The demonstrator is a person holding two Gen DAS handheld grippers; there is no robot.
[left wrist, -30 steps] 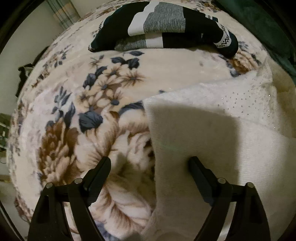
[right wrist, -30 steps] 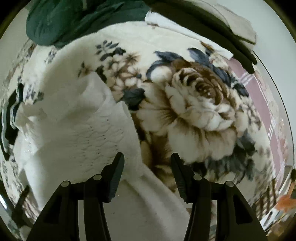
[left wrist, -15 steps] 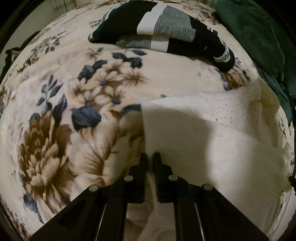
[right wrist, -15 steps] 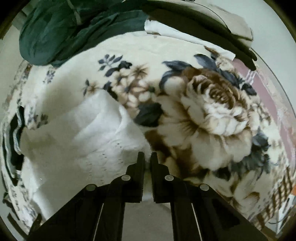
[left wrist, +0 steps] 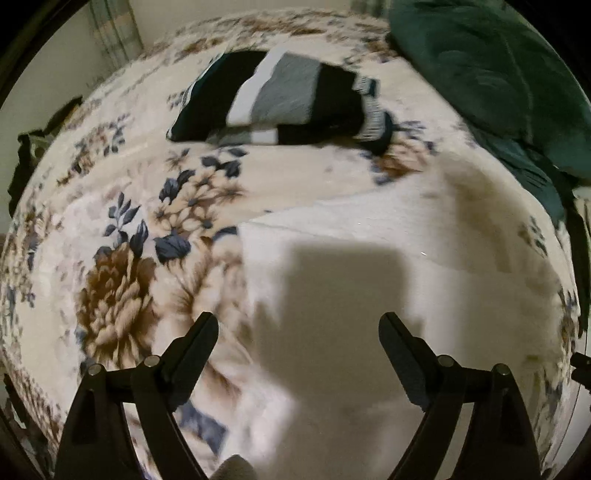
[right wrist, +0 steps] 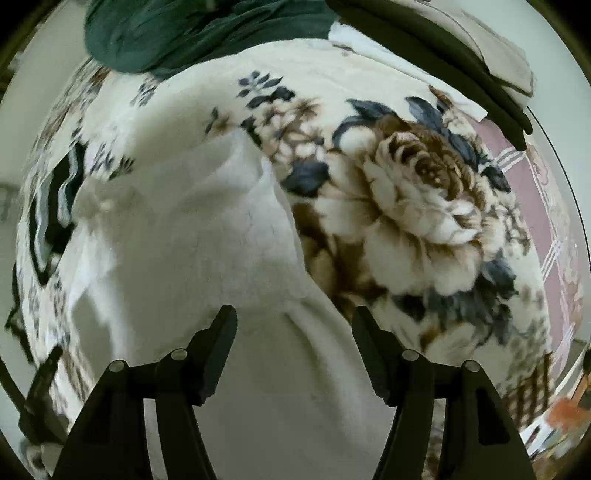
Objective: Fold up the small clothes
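Two gripper views showed one white garment (left wrist: pixel 369 280) spread on a floral blanket (left wrist: pixel 122 266). From the left wrist, the left gripper (left wrist: pixel 298 334) had its jaws spread wide and held nothing; its left finger sat over the blanket just beside the garment's left edge, its right finger over the white cloth, and a blocky shadow fell on the garment between them. Beyond the garment's far edge, apart from it, lay a folded black, grey and white striped top (left wrist: pixel 280 103), and a dark green heap (left wrist: pixel 491 85) sat to the far right of the garment. From the right wrist, the right gripper (right wrist: pixel 294 328) was likewise spread and empty, both fingers above the garment (right wrist: pixel 192 258) near its right edge, where a crease ran up between them. A large brown rose on the blanket (right wrist: pixel 424 206) lay just right of that edge. The striped top (right wrist: pixel 55 206) showed at the garment's left, the green heap (right wrist: pixel 177 33) beyond it. Both views were somewhat blurred.
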